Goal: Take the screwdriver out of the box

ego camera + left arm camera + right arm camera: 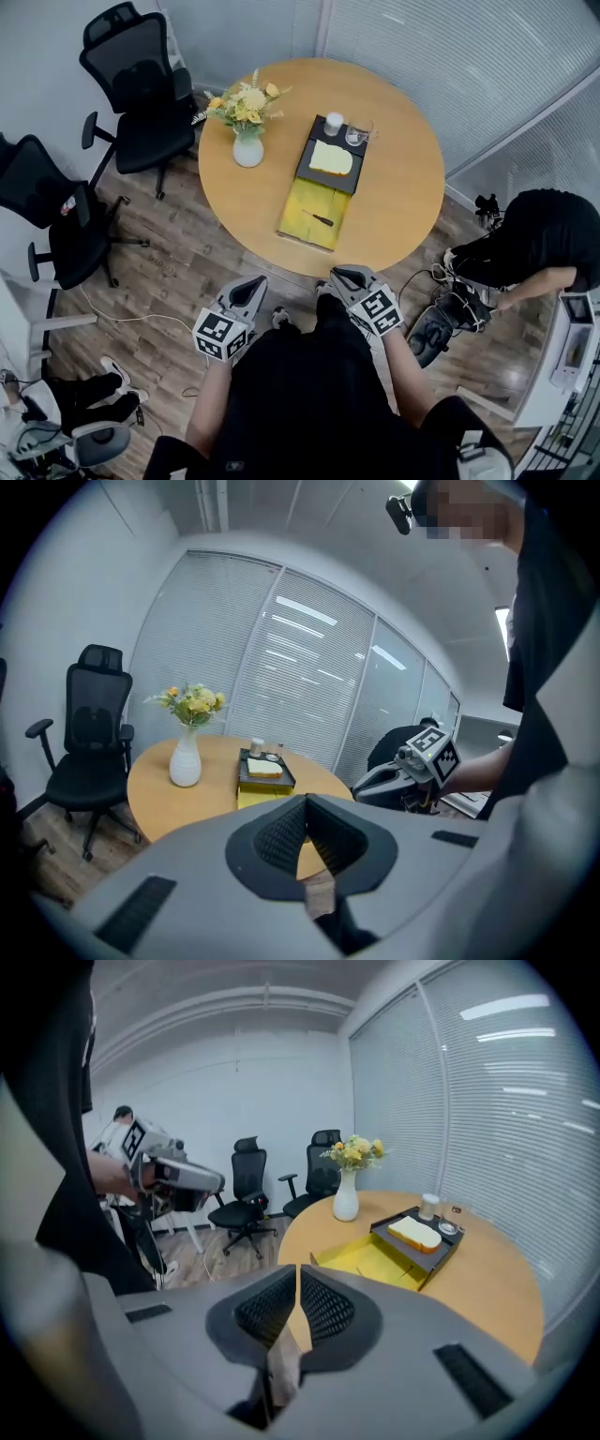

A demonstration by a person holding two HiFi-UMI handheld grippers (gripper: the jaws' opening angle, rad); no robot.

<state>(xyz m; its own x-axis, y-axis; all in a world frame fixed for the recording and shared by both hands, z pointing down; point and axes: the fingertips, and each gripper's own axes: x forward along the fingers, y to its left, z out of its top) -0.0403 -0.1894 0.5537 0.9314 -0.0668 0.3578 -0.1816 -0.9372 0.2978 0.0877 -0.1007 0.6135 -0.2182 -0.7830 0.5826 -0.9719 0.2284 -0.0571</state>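
Screwdriver [322, 219] is looking light, stiff, slim, best pinched mid-handle; you are holding left tongs [253, 282] and right tongs [343, 275] closed, empty.

Bright, even indoor light casts faint shadows; both gripper views bulge, darken at their rims and blur up close.

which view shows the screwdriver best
Head view: it looks down into the box, where the screwdriver lies. The right gripper view shows the box's inside too small to find it; the left, only its side.
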